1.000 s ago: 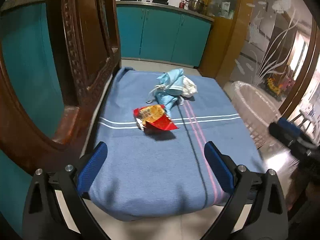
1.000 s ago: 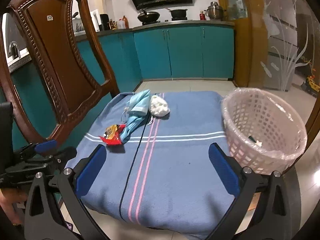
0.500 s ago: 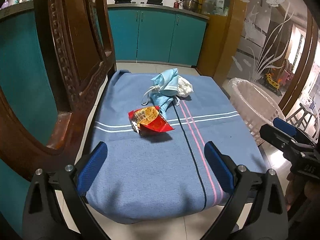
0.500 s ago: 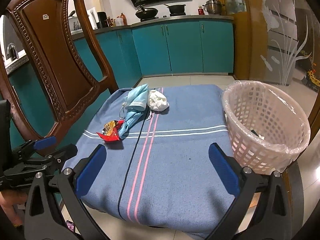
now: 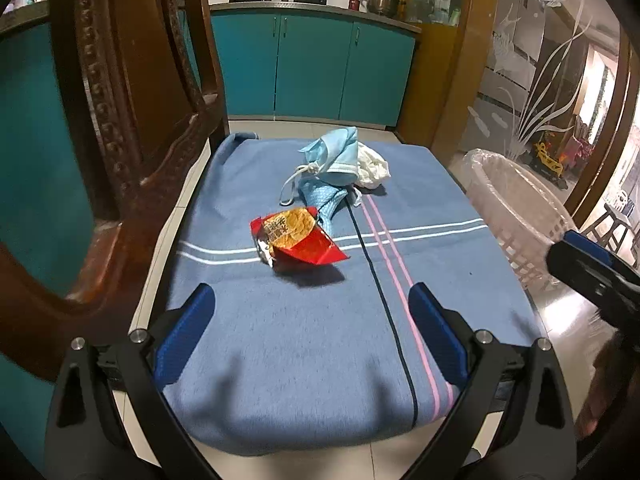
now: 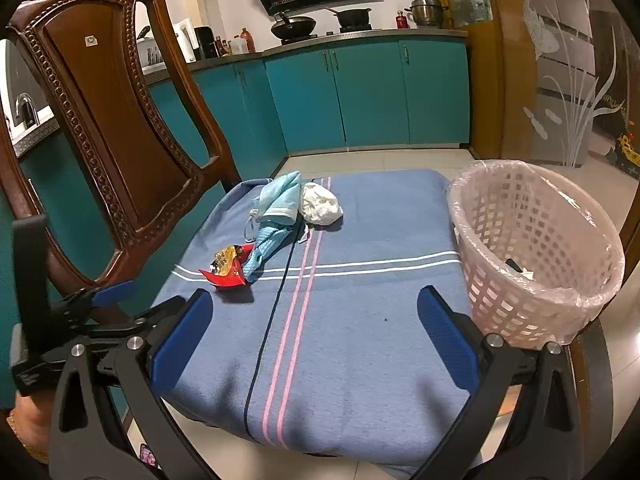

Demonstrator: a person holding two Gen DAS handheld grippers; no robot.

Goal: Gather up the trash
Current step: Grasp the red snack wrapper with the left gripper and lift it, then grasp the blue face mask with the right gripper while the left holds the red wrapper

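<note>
**Both grippers wide and empty, trash waiting on the blue cloth**

Your left gripper (image 5: 312, 316) hangs over the near edge of the blue striped cloth (image 5: 304, 344), fingers spread wide with nothing between them. Straight ahead of it lies the red snack wrapper (image 5: 298, 238), crumpled, sitting right on the white stripes. Just behind the wrapper, touching its far corner, is the light blue cloth bundle (image 5: 324, 196), and behind that the blue face mask (image 5: 334, 154) with its ear loop trailing to the left. The white crumpled tissue (image 5: 373, 166) sits against the mask's right side.

Your right gripper (image 6: 314, 326) is over the near right part of the cloth, fingers wide apart as well, holding nothing. From this side the wrapper (image 6: 226, 268) is up and to the left, well apart from the fingertips. The pink lattice basket (image 6: 532, 252), lined with a clear plastic bag, stands at the cloth's right edge, just beside your right finger (image 6: 448, 340); a few scraps lie in its bottom. The carved wooden chair back (image 6: 116, 120) rises along the left edge.
</note>
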